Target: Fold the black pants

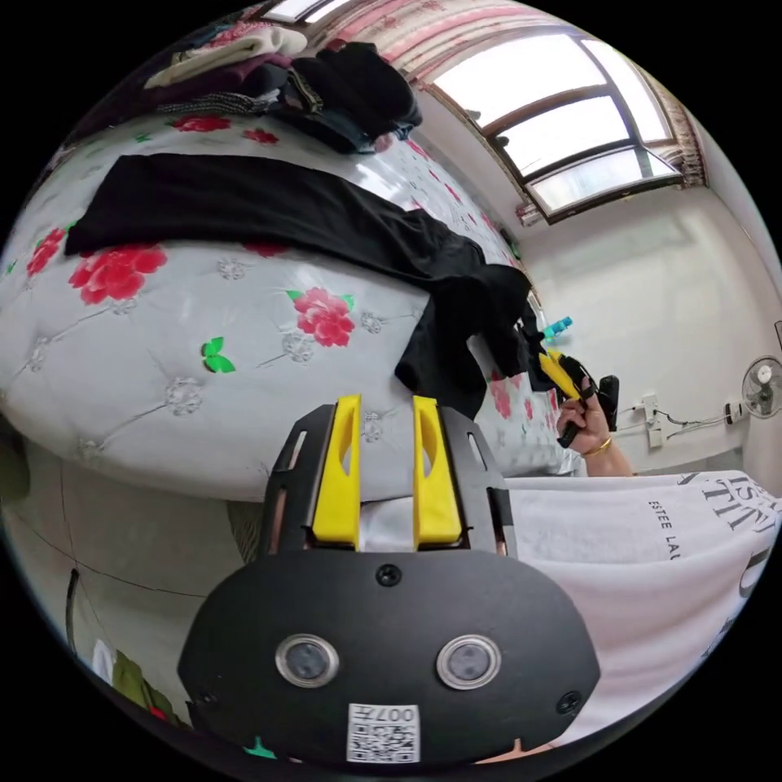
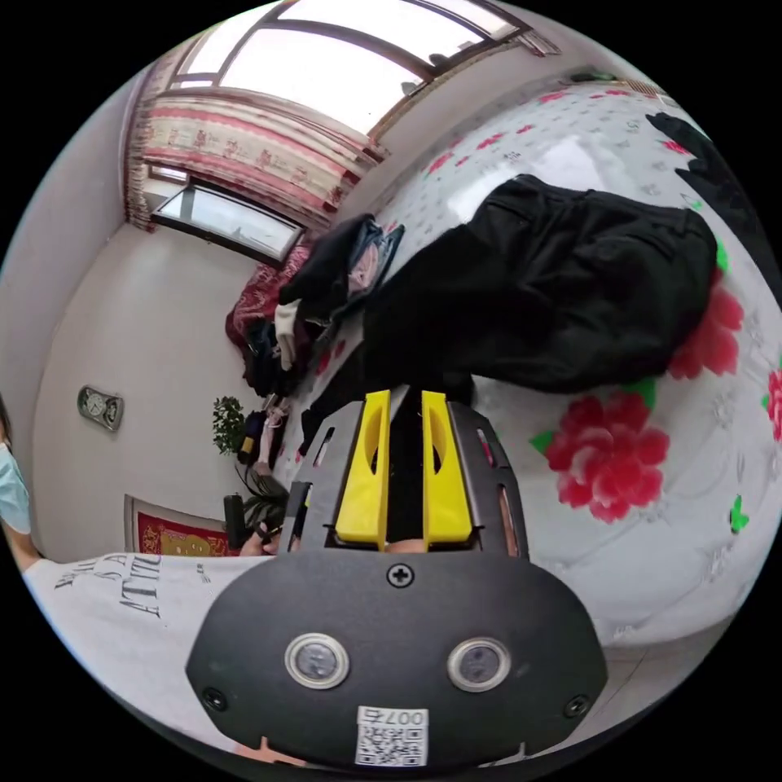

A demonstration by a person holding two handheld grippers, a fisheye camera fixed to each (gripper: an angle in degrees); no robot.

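The black pants (image 1: 269,204) lie stretched across the flowered bed, and one end hangs in a bunch over the bed's edge (image 1: 456,342). My left gripper (image 1: 387,407) hovers off the bed's edge below that bunch, open, with only bedsheet showing between its yellow jaws. The right gripper (image 1: 566,379), held in a hand, grips the bunched end beside the bed. In the right gripper view the pants (image 2: 554,285) form a crumpled heap on the bed. A strip of their black cloth runs down between my right gripper's (image 2: 405,399) yellow jaws, which are shut on it.
A pile of other clothes (image 1: 285,81) sits at the bed's far side, also seen as the clothes pile (image 2: 334,269). The bed (image 1: 163,350) has a white sheet with red flowers. The person's white shirt (image 1: 652,554) is close by. A fan (image 1: 762,387) stands by the wall.
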